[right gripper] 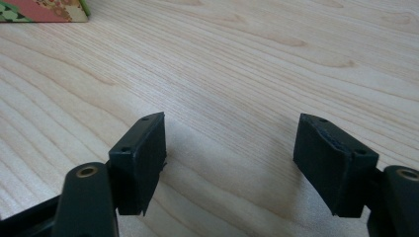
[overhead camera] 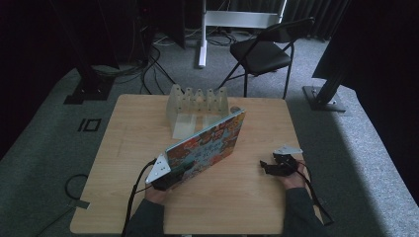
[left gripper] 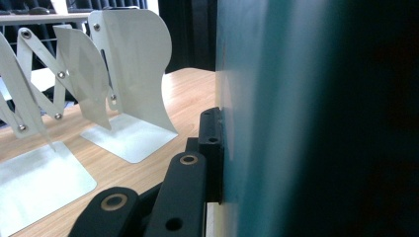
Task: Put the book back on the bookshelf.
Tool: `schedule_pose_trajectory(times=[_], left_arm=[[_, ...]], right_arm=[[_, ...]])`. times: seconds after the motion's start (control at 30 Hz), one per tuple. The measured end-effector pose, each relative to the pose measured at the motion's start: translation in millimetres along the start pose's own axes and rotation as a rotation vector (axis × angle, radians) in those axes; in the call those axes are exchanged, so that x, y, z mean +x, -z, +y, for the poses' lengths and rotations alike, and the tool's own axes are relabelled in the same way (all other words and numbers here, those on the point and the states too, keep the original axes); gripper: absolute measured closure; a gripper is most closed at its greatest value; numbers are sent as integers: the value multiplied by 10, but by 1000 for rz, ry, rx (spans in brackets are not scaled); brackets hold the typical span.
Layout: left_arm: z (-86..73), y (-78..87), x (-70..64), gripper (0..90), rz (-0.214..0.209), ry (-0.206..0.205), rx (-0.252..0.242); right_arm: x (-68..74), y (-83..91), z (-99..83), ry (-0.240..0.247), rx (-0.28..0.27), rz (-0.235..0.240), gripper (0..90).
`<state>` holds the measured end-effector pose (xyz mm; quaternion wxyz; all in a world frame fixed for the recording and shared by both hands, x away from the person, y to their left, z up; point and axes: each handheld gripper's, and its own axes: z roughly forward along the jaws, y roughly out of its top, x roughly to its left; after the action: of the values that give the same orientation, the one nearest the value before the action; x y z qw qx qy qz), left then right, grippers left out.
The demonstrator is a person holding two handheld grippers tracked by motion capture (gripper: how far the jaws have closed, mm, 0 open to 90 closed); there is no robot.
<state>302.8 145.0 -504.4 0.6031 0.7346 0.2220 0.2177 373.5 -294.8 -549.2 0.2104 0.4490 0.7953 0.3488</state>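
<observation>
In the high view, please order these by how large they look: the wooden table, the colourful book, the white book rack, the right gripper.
1. Wooden table
2. Colourful book
3. White book rack, which looks close to the book in size, so that order is unsure
4. Right gripper

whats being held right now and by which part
The left hand-held gripper is shut on the colourful book at its lower near corner, holding it tilted up off the table. The right hand-held gripper is open, holding nothing.
</observation>
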Motion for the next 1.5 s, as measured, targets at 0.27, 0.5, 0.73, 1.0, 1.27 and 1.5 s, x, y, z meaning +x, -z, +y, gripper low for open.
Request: schedule_pose_trajectory(times=[0.27, 0.5, 0.73, 1.0, 1.27, 1.5], left_arm=[[5, 34, -29, 809, 21, -9, 4], [3, 68, -30, 809, 30, -4, 7], [-3, 104, -18, 809, 44, 27, 6], [6, 147, 3, 809, 52, 37, 11], [18, 194, 48, 810, 65, 46, 12], [1, 261, 94, 811, 74, 85, -10]], right_arm=[[-25, -9, -14, -18, -2, 3, 237], [-36, -12, -12, -26, 2, 6, 229], [-38, -13, -12, -26, 3, 7, 228], [-38, -13, -12, -26, 3, 7, 228], [-37, -13, -12, -27, 3, 7, 228], [-38, -13, -12, -27, 3, 8, 228]])
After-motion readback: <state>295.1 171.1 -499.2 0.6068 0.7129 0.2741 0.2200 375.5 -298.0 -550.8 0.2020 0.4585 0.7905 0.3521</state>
